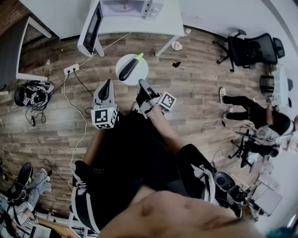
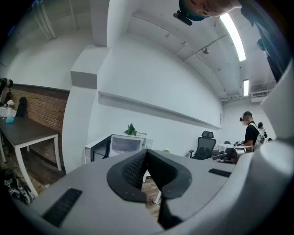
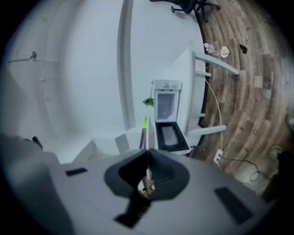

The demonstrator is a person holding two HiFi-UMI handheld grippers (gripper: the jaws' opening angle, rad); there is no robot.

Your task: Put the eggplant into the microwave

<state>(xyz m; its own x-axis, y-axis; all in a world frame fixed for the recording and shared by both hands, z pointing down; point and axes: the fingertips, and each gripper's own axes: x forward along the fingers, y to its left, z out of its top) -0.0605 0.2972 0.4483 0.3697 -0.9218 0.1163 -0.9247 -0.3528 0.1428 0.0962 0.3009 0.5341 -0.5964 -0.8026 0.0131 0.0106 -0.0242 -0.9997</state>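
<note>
The right hand-held gripper is held level ahead of the body, its jaws closed on the near rim of a white plate, on which the eggplant is laid diagonally, green stem toward 1 o'clock. The left hand-held gripper is kept at its 9 o'clock, tipped slightly down, jaws pressed together on nothing. The microwave is seen at 12 o'clock on the white worktop, door swung open

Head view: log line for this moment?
right tool: shut on plate rim | eggplant: on plate | left tool: shut, empty | microwave: door open
</note>
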